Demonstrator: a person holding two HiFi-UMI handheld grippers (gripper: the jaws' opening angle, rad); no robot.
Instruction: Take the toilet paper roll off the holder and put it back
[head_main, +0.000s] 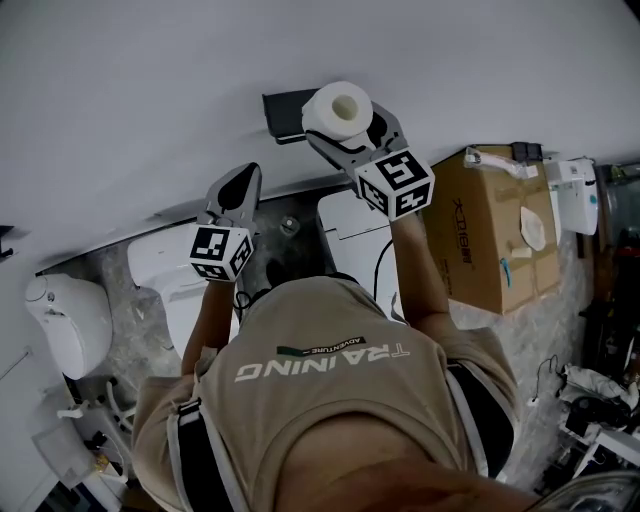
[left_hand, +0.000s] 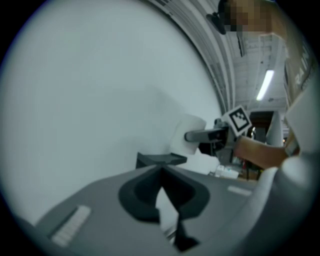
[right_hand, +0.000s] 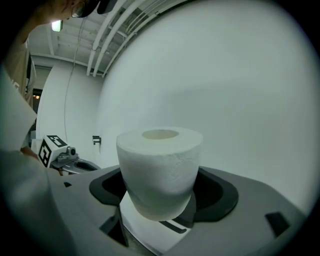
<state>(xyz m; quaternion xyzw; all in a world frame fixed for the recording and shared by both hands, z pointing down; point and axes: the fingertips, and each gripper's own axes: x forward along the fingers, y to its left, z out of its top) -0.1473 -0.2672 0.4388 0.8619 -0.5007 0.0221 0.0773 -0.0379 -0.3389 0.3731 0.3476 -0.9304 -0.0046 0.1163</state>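
Roll (head_main: 338, 110): soft white paper wound on a hollow core, judged light and easily crushed; it was off the holder, up against the wall, its open core end facing the head camera.
Handling: the wraps looked likely to dent under a hard squeeze, and a loose outer sheet could slip. A moderate squeeze across the round sides, about mid-height, seemed the best hold.
Right claw (head_main: 348, 130): clamped on the roll, one jaw on each side of its lower half. In the right gripper view the roll (right_hand: 160, 170) stood upright between the jaws, with its top well clear of them.
Holder (head_main: 285, 110): a dark bracket on the wall, just beside the roll on the person's left. Whether the two touched could not be told.
Left claw (head_main: 238, 190): empty, jaws drawn together at the tips, well apart from the roll and lower along the wall. Its own view looked past the holder (left_hand: 160, 160) toward the roll (left_hand: 189, 134).
Wall (head_main: 150, 90): plain and pale, close behind both claws.
Risk: judged small, chiefly squashing the roll or missing the bracket on the way back.
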